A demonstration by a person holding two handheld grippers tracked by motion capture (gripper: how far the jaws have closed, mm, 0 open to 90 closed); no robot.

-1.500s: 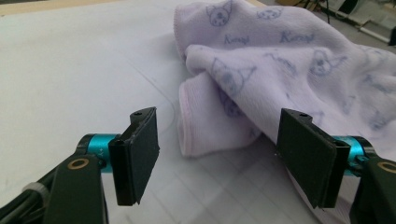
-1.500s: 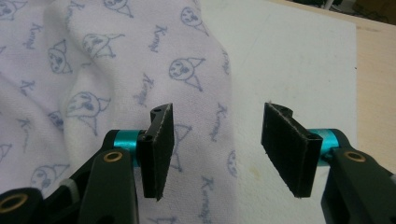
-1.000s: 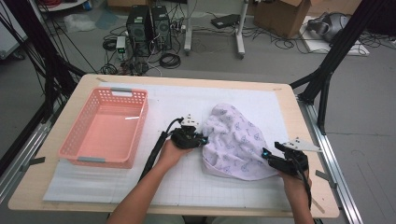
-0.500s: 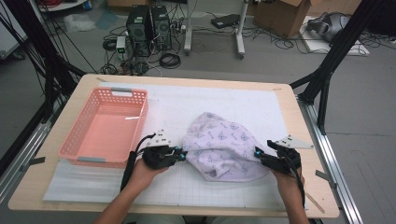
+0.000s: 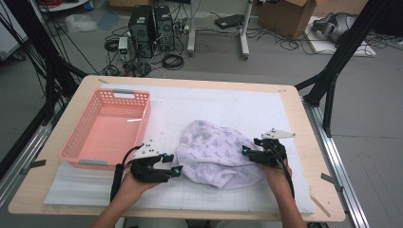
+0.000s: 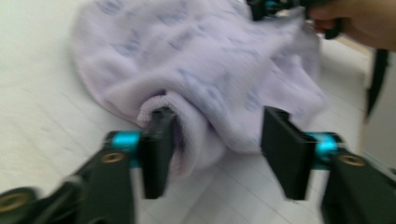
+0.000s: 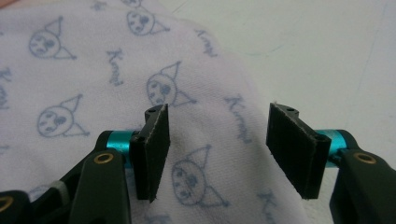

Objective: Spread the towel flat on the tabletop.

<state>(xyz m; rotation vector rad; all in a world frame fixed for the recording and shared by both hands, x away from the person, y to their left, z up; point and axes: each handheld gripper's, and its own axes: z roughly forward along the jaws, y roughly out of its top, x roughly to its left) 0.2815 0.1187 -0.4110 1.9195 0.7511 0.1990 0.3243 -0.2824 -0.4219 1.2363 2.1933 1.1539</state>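
The left gripper [image 5: 177, 169] has just opened its jaws: half a second ago it was at the cloth's [image 5: 216, 154] left edge, and now they stand wide, with a rolled hem of the cloth loose between them in the left gripper view [image 6: 215, 140], pressed by neither pad. That reads as a release after dragging the cloth leftward across the mat [image 5: 190, 109], toward the basket [image 5: 107, 130], which sits empty just left of that hand. The cloth lies bunched in a mound at mid-table, between the two hands. The right gripper [image 5: 245, 152] is also wide, jaws poised over the cloth's right edge [image 7: 215, 140] without pinching it. Both grips being off, the next step is likely a fresh hold for folding or lifting.
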